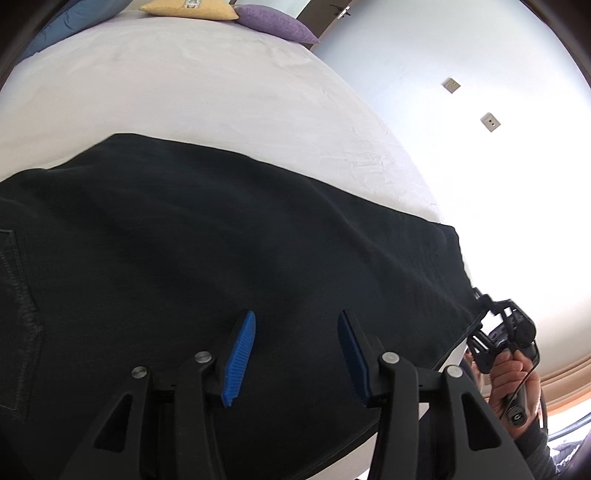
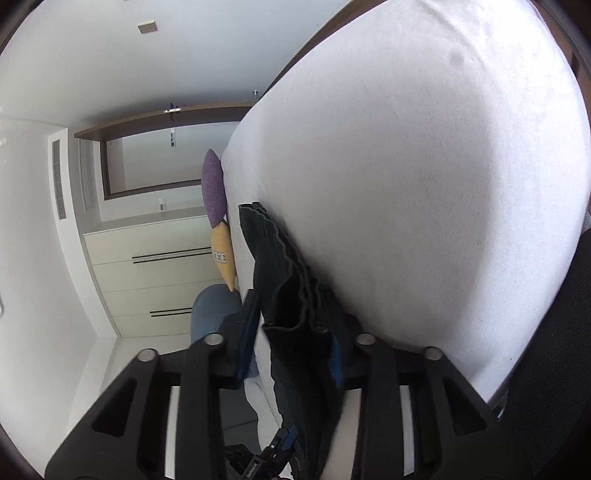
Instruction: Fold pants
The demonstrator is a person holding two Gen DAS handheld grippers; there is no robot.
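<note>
Black pants [image 1: 221, 240] lying on white bed [image 1: 184, 92] w/ pillows [image 1: 273, 22]; left gripper [image 1: 295, 354] hanging released, right gripper [image 2: 291, 332] clenching pants hem.

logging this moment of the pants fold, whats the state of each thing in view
pants: black, spread on the bed, hem end bunched between the right gripper's fingers
left gripper: open over the pants, nothing between its fingers
right gripper: around the hem folds; full closure unclear
bed: covered by a pale sheet
purple cushion: lying at the far end
yellow cushion: lying beside the purple one
</note>
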